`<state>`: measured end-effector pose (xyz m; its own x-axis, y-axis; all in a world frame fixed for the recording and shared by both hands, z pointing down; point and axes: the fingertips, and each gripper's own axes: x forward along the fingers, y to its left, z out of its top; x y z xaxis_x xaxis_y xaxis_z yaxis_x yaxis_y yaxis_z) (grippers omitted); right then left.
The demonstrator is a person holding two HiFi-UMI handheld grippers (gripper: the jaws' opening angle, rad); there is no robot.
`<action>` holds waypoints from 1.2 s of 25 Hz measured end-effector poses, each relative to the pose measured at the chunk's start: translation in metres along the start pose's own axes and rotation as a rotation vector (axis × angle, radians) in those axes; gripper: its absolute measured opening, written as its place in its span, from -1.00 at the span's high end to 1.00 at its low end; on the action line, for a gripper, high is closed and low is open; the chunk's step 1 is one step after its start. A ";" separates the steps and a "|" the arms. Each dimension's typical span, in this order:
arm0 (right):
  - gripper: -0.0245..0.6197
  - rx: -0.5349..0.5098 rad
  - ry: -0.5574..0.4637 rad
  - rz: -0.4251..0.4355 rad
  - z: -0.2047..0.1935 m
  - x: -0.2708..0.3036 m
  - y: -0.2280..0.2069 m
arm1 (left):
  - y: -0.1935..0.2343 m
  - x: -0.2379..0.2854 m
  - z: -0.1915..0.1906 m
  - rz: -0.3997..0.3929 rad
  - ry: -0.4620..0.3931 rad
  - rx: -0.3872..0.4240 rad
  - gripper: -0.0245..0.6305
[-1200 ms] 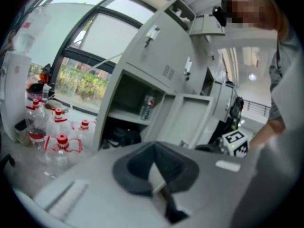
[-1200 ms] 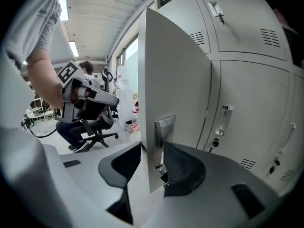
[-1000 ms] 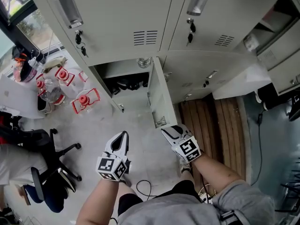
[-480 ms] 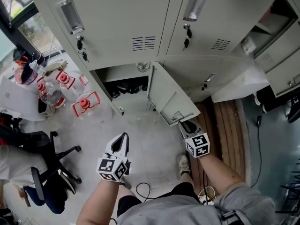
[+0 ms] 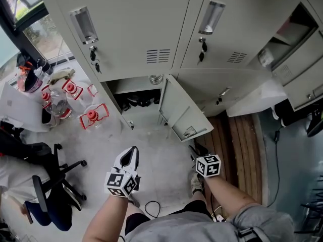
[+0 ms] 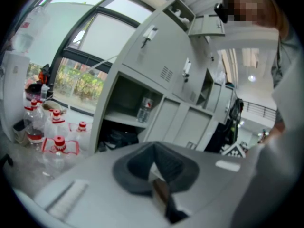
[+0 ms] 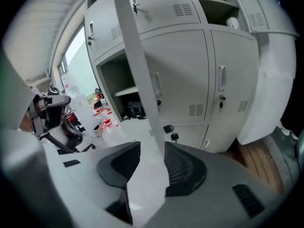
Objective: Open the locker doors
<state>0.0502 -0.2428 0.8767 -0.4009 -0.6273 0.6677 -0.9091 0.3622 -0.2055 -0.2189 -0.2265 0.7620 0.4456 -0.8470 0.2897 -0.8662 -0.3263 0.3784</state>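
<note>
Jaws of right gripper (image 5: 197,149) wide apart, just been opening. Edge of locker door (image 7: 137,70) runs up through gap between them in right gripper view; pads not pressing on it. Head view: I see that door standing open at frame centre, right gripper just below its lower corner. Left gripper (image 5: 132,151) lower left of centre, jaws closed together, nothing held. Bottle (image 5: 155,79) on shelf inside open locker (image 5: 132,87).

I find no word or number I can read. My left hand-held gripper (image 5: 132,155) and right hand-held gripper (image 5: 196,149) carry cubes (image 5: 121,182) with only black-and-white square patterns; the sticker (image 5: 189,131) inside the open locker door (image 5: 179,110) and the label on the bottle (image 6: 145,109) are too small
</note>
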 end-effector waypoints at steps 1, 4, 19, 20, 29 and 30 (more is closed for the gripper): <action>0.45 0.010 0.028 0.027 -0.013 0.002 0.015 | 0.002 -0.001 0.000 0.005 0.001 -0.002 0.91; 0.50 -0.065 0.042 0.180 -0.024 0.011 0.086 | 0.010 -0.006 -0.002 0.025 0.007 -0.001 0.91; 0.70 -0.239 -0.128 0.349 0.063 0.031 0.185 | 0.023 -0.016 0.011 0.007 -0.030 -0.036 0.91; 0.70 -0.244 -0.123 0.349 0.063 0.029 0.186 | 0.023 -0.018 0.013 0.009 -0.035 -0.040 0.91; 0.73 -0.300 -0.169 0.348 0.115 -0.010 0.202 | 0.024 -0.050 0.070 -0.043 -0.109 -0.042 0.91; 0.74 -0.286 -0.185 0.335 0.125 -0.018 0.204 | 0.023 -0.057 0.077 -0.059 -0.102 -0.032 0.91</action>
<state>-0.1418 -0.2435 0.7332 -0.7033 -0.5467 0.4545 -0.6696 0.7241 -0.1652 -0.2816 -0.2183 0.6870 0.4686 -0.8657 0.1762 -0.8310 -0.3642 0.4204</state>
